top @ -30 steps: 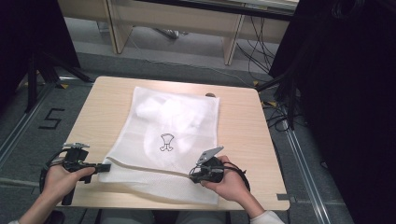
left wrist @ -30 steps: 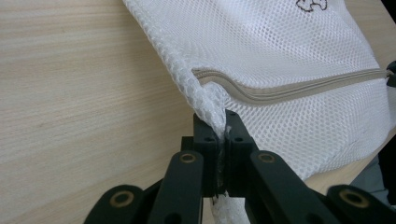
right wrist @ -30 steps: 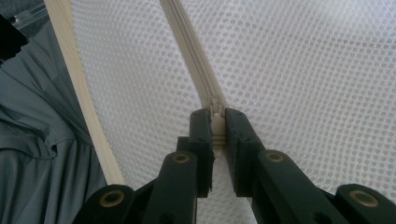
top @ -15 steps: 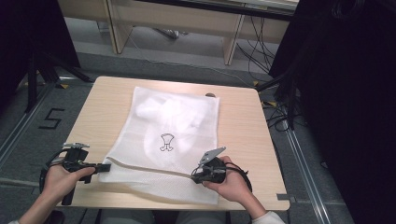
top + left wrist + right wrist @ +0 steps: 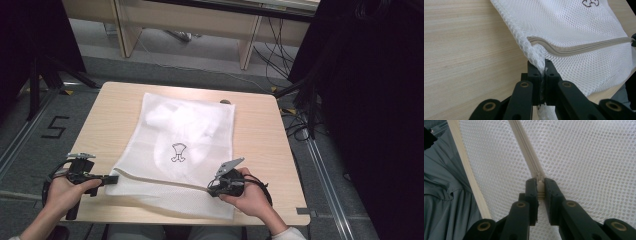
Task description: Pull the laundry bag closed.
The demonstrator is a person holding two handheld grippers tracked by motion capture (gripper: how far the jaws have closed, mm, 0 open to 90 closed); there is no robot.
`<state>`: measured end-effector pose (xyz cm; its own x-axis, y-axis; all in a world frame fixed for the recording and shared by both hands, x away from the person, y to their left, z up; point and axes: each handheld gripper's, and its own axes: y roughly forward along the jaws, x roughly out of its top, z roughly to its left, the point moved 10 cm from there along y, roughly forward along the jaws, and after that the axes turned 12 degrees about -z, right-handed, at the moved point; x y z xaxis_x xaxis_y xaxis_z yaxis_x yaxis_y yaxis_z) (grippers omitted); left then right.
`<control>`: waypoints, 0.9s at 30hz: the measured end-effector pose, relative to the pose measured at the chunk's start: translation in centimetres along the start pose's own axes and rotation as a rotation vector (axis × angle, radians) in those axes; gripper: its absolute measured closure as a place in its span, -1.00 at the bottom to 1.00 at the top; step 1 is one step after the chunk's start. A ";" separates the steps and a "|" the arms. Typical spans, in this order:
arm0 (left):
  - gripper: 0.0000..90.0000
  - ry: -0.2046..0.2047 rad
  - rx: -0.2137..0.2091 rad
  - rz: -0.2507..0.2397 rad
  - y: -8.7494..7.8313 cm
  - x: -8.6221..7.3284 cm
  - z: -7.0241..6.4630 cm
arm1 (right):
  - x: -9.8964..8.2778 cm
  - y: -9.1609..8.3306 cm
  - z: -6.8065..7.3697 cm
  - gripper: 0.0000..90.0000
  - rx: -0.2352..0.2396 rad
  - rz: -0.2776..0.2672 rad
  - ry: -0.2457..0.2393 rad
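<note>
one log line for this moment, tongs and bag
left tongs: shut on bag corner | right tongs: shut on zipper pull | bag: flat on table

Even soft light, dark surroundings, high view slightly blurred, no glare.

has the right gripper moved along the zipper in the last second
No. In the high view the right gripper sits at the same spot against the table's near edge and the small logo on the mesh bag as before.
</note>
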<state>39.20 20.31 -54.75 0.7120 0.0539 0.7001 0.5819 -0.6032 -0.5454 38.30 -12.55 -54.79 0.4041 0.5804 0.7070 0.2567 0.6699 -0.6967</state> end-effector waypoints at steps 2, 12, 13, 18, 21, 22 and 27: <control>0.91 0.000 0.001 0.000 0.0 0.0 0.0 | 0.0 0.0 0.0 0.84 0.000 0.003 -0.004; 0.91 -0.001 0.002 0.000 0.0 0.0 0.0 | -0.3 -0.2 -0.1 0.84 -0.006 0.009 -0.005; 0.91 -0.001 0.004 -0.002 0.0 0.0 0.1 | -0.3 -0.3 -0.1 0.84 -0.007 0.010 0.005; 0.91 -0.003 0.006 -0.005 0.0 0.0 0.1 | -0.5 -0.6 -0.2 0.84 -0.016 0.011 0.006; 0.91 -0.002 0.005 -0.007 0.0 0.0 0.1 | -0.5 -0.5 -0.3 0.84 -0.011 0.006 0.006; 0.91 -0.001 0.008 -0.004 0.0 0.0 0.1 | -0.5 -0.7 -0.3 0.84 -0.019 0.008 0.007; 0.91 -0.001 0.004 -0.003 0.0 0.1 0.1 | -0.6 -0.8 -0.4 0.84 -0.011 0.004 0.006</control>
<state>39.25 20.41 -54.73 0.7109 0.0560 0.7011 0.5852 -0.6000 -0.5455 38.22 -13.62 -54.72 0.4101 0.5802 0.7037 0.2649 0.6625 -0.7006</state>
